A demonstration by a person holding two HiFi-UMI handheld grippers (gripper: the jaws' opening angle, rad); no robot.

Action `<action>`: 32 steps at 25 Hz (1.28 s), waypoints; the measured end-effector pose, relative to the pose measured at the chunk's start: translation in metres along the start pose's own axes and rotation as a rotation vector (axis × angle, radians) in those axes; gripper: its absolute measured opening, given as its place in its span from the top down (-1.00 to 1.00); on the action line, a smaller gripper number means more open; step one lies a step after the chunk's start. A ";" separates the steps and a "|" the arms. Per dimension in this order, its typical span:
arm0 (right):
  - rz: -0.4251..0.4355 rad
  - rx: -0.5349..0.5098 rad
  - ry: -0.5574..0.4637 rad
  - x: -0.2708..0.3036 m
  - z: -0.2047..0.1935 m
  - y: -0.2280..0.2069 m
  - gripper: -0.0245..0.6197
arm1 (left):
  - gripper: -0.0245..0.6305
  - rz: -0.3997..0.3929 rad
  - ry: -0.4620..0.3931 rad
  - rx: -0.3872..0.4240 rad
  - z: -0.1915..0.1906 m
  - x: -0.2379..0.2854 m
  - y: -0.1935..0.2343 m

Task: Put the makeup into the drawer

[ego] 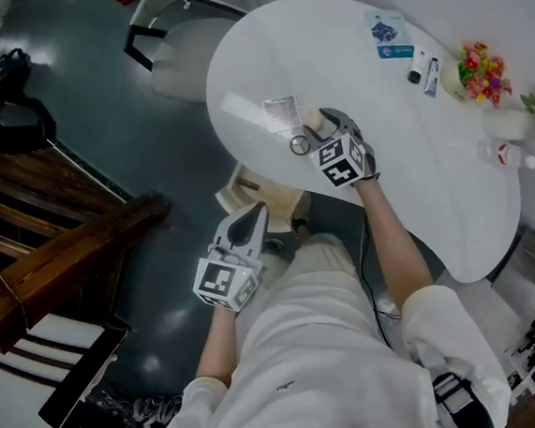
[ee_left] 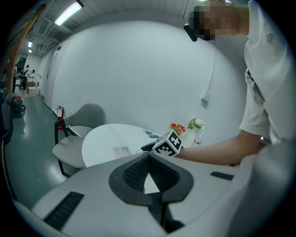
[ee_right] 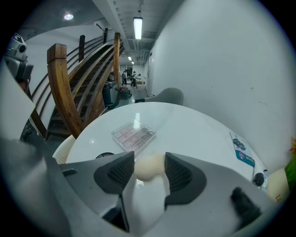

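Observation:
A cream makeup sponge lies on the round white table near its front edge. My right gripper points down at it, jaws open, one on each side of the sponge and close to it. Just beyond lie a clear eyeshadow palette and a small round dark compact. A pale drawer unit stands under the table's edge. My left gripper hangs off the table above that unit, shut and empty.
A grey chair stands at the table's far side. At the back right of the table are a printed card, small bottles and flowers. Wooden stair rails run along the left.

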State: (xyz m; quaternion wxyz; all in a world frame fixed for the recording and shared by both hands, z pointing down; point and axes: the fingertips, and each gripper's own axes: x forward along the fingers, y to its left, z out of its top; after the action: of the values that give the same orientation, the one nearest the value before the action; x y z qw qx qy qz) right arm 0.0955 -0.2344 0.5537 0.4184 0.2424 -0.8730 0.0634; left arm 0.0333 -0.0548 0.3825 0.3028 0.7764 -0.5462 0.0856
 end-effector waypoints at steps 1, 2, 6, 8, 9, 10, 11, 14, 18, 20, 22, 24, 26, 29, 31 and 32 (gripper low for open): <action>0.000 -0.003 0.004 0.001 -0.001 0.000 0.28 | 0.90 0.002 -0.001 0.000 0.000 -0.001 0.000; -0.001 -0.005 0.007 0.001 -0.003 0.000 0.27 | 0.90 0.004 -0.002 0.000 0.000 -0.001 0.001; -0.010 -0.006 0.018 0.005 -0.008 -0.001 0.27 | 0.90 0.006 -0.006 -0.001 -0.001 -0.002 0.001; -0.022 -0.011 0.030 0.006 -0.011 -0.002 0.27 | 0.90 0.006 -0.009 -0.002 -0.001 -0.003 0.000; -0.026 -0.013 0.035 0.007 -0.013 -0.002 0.29 | 0.90 0.006 -0.009 -0.002 -0.001 -0.003 0.000; -0.029 -0.013 0.041 0.007 -0.014 -0.003 0.33 | 0.90 0.005 -0.010 -0.002 -0.001 -0.004 -0.001; -0.030 -0.013 0.047 0.007 -0.014 -0.003 0.36 | 0.90 0.005 -0.010 -0.002 -0.002 -0.004 -0.002; -0.039 -0.021 0.059 0.005 -0.016 -0.004 0.46 | 0.90 0.008 -0.016 -0.003 -0.003 -0.008 -0.004; -0.066 -0.008 0.053 -0.001 -0.017 -0.004 0.56 | 0.90 0.016 -0.026 0.000 -0.002 -0.015 -0.004; -0.080 0.002 0.046 -0.004 -0.017 -0.004 0.58 | 0.90 0.021 -0.032 0.000 -0.002 -0.019 -0.003; -0.088 0.008 0.042 -0.007 -0.017 -0.005 0.58 | 0.90 0.027 -0.037 -0.001 -0.002 -0.023 -0.002; -0.095 0.013 0.040 -0.011 -0.017 -0.006 0.59 | 0.90 0.032 -0.042 -0.001 -0.002 -0.027 -0.001; -0.103 0.018 0.035 -0.017 -0.017 -0.007 0.59 | 0.90 0.035 -0.048 0.001 -0.002 -0.030 -0.002; -0.120 0.019 0.017 -0.028 -0.013 -0.008 0.59 | 0.90 0.034 -0.058 0.004 -0.002 -0.034 -0.003; -0.129 0.018 -0.001 -0.038 -0.007 -0.006 0.59 | 0.90 0.031 -0.066 0.008 -0.001 -0.037 -0.004; -0.131 0.016 -0.009 -0.043 -0.005 -0.005 0.59 | 0.90 0.029 -0.070 0.011 -0.001 -0.039 -0.005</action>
State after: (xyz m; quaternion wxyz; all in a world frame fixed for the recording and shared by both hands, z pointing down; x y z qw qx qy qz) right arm 0.1240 -0.2213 0.5236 0.4158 0.3028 -0.8566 0.0418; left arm 0.0229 -0.0224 0.3637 0.2778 0.7726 -0.5672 0.0657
